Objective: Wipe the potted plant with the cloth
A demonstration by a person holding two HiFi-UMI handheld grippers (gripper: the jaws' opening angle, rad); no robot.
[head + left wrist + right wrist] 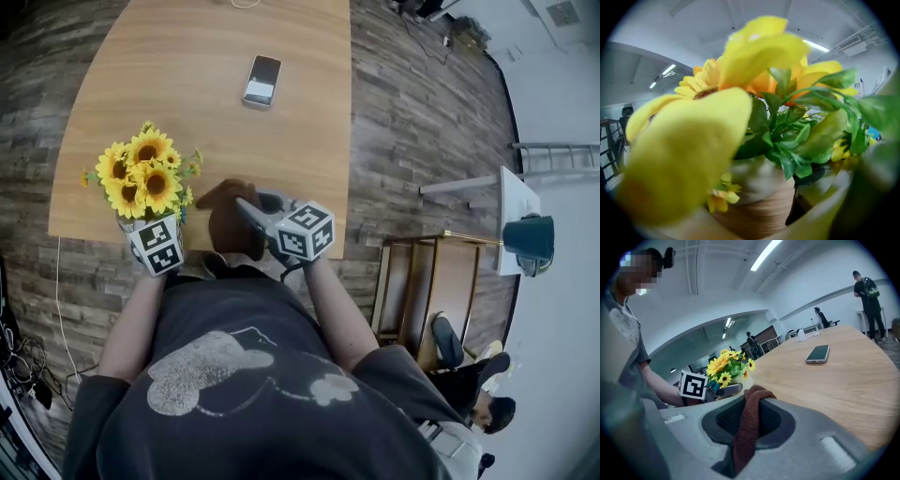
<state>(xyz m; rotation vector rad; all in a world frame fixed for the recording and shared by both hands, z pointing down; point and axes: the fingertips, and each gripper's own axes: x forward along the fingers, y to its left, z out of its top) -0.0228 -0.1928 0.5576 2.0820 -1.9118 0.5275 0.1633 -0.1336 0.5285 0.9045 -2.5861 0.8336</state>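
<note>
**Cloth clamped in your right tongs, pot between your left ones**

Nearest you, at the table's (pixel 187 84) near edge, your right gripper (pixel 246 208) is clamped on the brown cloth (pixel 745 427), which runs up between its jaws and bunches over their tips. Your left gripper (pixel 152 232) sits low at the potted plant (pixel 142 178). Its jaws stand wide with the pale pot (pixel 759 187) between them, and a dark gap shows on the pot's right side. The plant stands at the table's near-left corner, its yellow flowers crowding the left gripper view. The cloth is just to its right, and you cannot tell whether it touches the leaves. Further up the table a phone (pixel 262 80) lies flat, well apart from both.
</note>
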